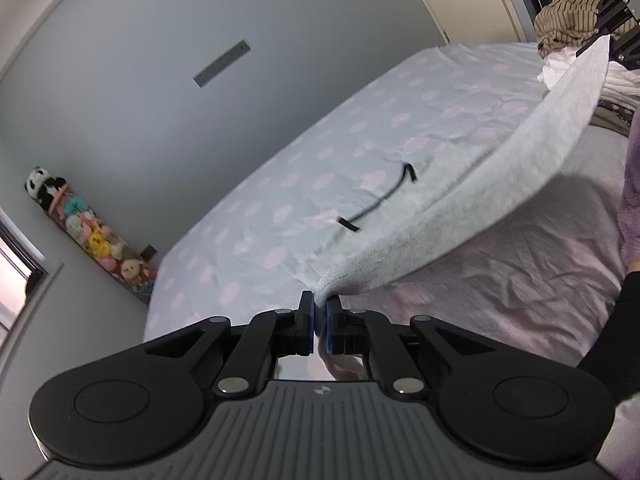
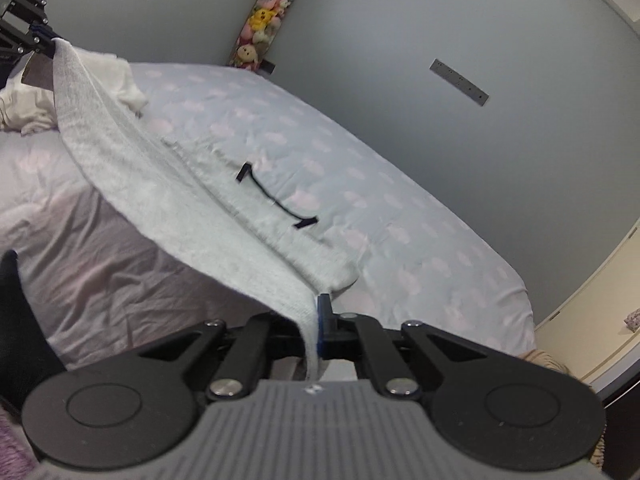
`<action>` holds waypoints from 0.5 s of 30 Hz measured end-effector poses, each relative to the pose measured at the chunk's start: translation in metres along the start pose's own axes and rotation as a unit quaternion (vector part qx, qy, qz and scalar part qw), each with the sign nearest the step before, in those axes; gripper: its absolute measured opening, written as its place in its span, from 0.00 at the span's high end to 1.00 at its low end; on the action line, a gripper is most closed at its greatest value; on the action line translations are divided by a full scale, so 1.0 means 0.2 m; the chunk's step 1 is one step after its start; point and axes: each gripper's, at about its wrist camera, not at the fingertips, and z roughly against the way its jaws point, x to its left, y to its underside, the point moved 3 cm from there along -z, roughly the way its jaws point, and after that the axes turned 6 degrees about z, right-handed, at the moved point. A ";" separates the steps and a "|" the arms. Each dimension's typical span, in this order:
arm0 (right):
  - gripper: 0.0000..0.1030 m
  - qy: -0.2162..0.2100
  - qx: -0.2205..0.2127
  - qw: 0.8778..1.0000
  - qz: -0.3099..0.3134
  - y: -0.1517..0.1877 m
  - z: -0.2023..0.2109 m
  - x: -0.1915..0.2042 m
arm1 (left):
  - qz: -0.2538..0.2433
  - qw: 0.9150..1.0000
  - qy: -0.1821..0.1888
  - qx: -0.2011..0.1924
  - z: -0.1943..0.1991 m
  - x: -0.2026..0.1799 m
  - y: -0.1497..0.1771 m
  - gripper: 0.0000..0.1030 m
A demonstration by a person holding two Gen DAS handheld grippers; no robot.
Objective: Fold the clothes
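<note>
A light grey knit garment (image 1: 500, 184) is stretched between my two grippers above the bed, its lower part lying on the sheet. A black drawstring (image 1: 380, 200) shows on it. My left gripper (image 1: 320, 312) is shut on one corner of the garment. My right gripper (image 2: 314, 320) is shut on the other corner; the garment (image 2: 168, 184) sags between them. The right gripper also shows at the top right of the left wrist view (image 1: 608, 36), and the left gripper at the top left of the right wrist view (image 2: 40, 36).
The bed (image 1: 280, 184) has a pale sheet with pink clouds. A pile of white and striped clothes (image 1: 568, 28) lies at one end, white clothes (image 2: 112, 80) too. A column of plush toys (image 1: 92, 236) stands by the grey wall. The person's purple sleeve (image 1: 632, 184) is at the right.
</note>
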 end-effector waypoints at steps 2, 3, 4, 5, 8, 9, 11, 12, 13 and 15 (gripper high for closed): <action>0.97 -0.006 -0.004 1.000 -0.007 0.01 0.09 -0.01 | -0.005 1.000 0.001 -0.007 0.08 -0.02 0.01 0.97; 0.97 -0.009 -0.005 1.000 -0.008 0.02 0.14 -0.01 | -0.008 1.000 0.001 -0.010 0.12 -0.03 0.01 0.97; 0.97 -0.010 -0.007 1.000 -0.007 0.03 0.19 0.00 | -0.010 1.000 0.003 -0.014 0.16 -0.04 0.02 0.97; 0.97 -0.012 -0.009 1.000 -0.008 0.04 0.24 0.01 | -0.011 1.000 0.003 -0.016 0.20 -0.05 0.03 0.97; 0.96 -0.021 -0.015 1.000 -0.010 0.08 0.36 0.06 | -0.016 1.000 0.004 -0.016 0.27 -0.09 0.06 0.97; 0.96 -0.025 -0.014 1.000 -0.010 0.09 0.38 0.07 | -0.019 1.000 0.005 -0.012 0.26 -0.11 0.07 0.97; 0.96 -0.033 -0.012 0.999 -0.008 0.10 0.39 0.11 | -0.027 1.000 0.006 -0.003 0.24 -0.14 0.09 0.97; 0.96 -0.036 -0.009 0.999 -0.006 0.10 0.38 0.13 | -0.030 1.000 0.004 0.002 0.21 -0.14 0.10 0.97; 0.96 -0.038 -0.007 0.999 -0.004 0.11 0.36 0.14 | -0.033 0.999 0.001 0.007 0.18 -0.15 0.10 0.97; 0.96 -0.037 -0.002 0.999 -0.005 0.10 0.31 0.15 | -0.039 0.999 -0.005 0.016 0.13 -0.16 0.11 0.97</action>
